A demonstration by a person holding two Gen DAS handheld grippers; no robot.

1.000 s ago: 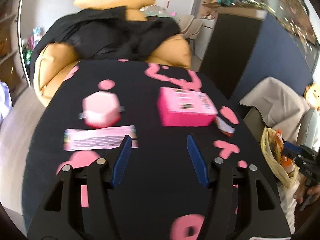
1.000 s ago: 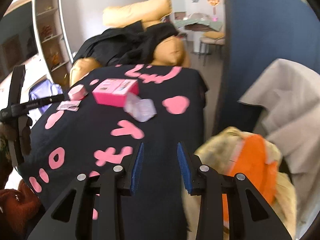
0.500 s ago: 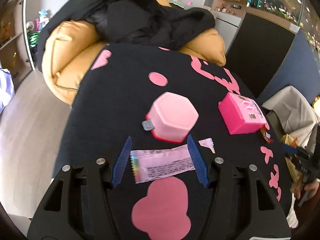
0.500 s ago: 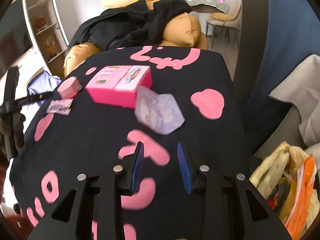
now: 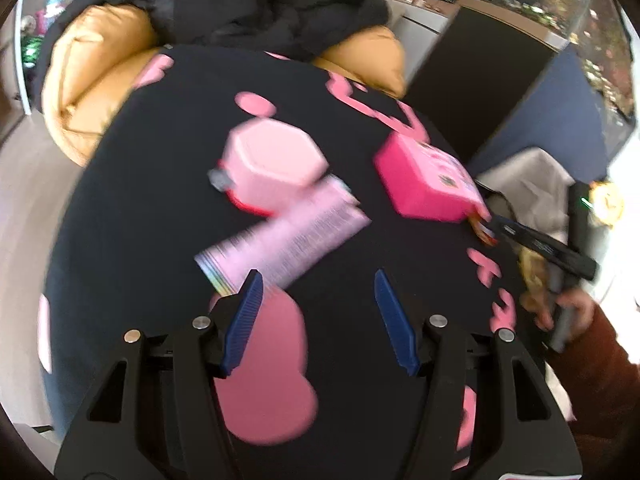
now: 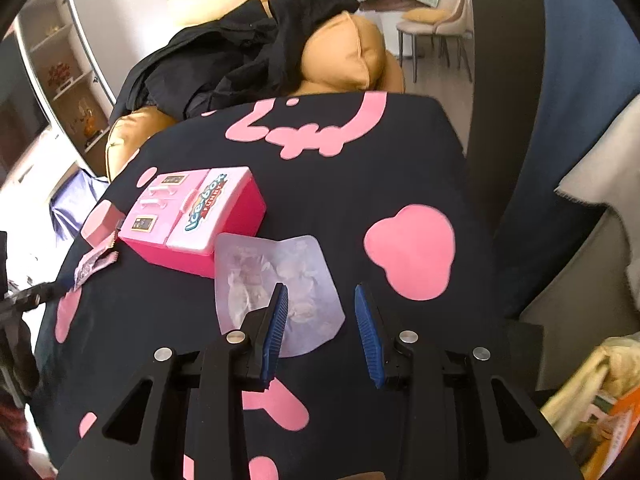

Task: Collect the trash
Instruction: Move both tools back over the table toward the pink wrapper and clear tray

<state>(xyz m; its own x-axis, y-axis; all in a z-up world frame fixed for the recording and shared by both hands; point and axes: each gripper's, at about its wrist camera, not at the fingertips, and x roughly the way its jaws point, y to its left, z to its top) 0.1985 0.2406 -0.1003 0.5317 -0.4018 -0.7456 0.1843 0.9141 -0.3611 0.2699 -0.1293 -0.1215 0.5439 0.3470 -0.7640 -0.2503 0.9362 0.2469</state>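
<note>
A pink snack wrapper [image 5: 288, 236] lies on the black cloth with pink shapes [image 5: 152, 216], just ahead of my open, empty left gripper [image 5: 318, 280], its near end by the left fingertip. It also shows small in the right wrist view [image 6: 94, 264]. A clear plastic blister tray [image 6: 276, 280] lies beside the pink toy fridge box [image 6: 192, 216]. My right gripper [image 6: 320, 292] is open and empty, its left finger over the tray's right part. A yellow trash bag [image 6: 592, 404] with orange trash sits at the lower right.
A pink hexagonal box [image 5: 272, 164] stands behind the wrapper, and the pink toy fridge box [image 5: 428, 180] to its right. An orange sofa [image 6: 344, 52] with black clothes [image 6: 240, 52] lies beyond the table. A grey cloth [image 6: 600, 200] hangs at the right.
My left gripper has turned, so the wrapper now lies slanted ahead of it instead of between the fingers. My right gripper has moved forward over the blister tray.
</note>
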